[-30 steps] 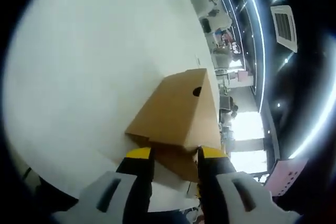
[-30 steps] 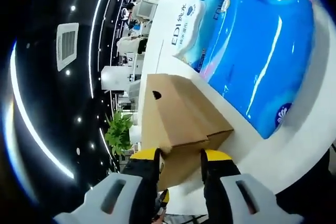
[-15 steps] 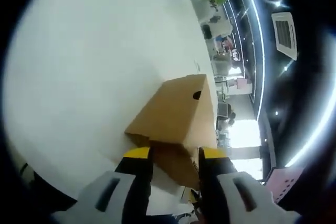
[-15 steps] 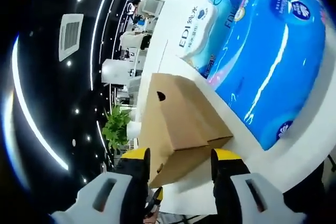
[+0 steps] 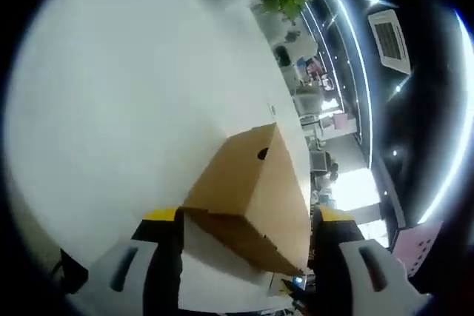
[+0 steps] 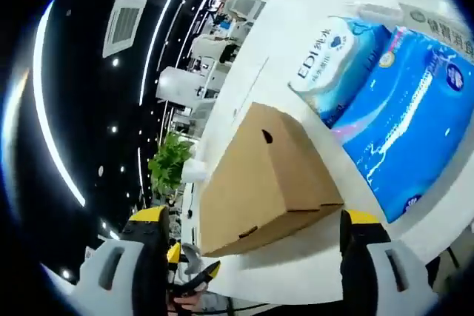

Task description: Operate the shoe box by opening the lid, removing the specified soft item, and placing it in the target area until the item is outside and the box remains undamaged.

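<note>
Right gripper view, blue tissue packs (image 6: 404,149) beside closed shoe box (image 6: 263,183), both grippers spread wide

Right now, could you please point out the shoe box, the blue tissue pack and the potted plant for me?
shoe box (image 6: 270,175): right gripper view, on its closed lid.
blue tissue pack (image 6: 404,138): right gripper view, on its blue wrapper.
potted plant (image 6: 169,166): right gripper view, on its leaves.

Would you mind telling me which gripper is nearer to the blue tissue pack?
The right gripper: the blue tissue pack lies just beyond its open jaws, beside the shoe box. The left gripper faces the box's other side.
</note>
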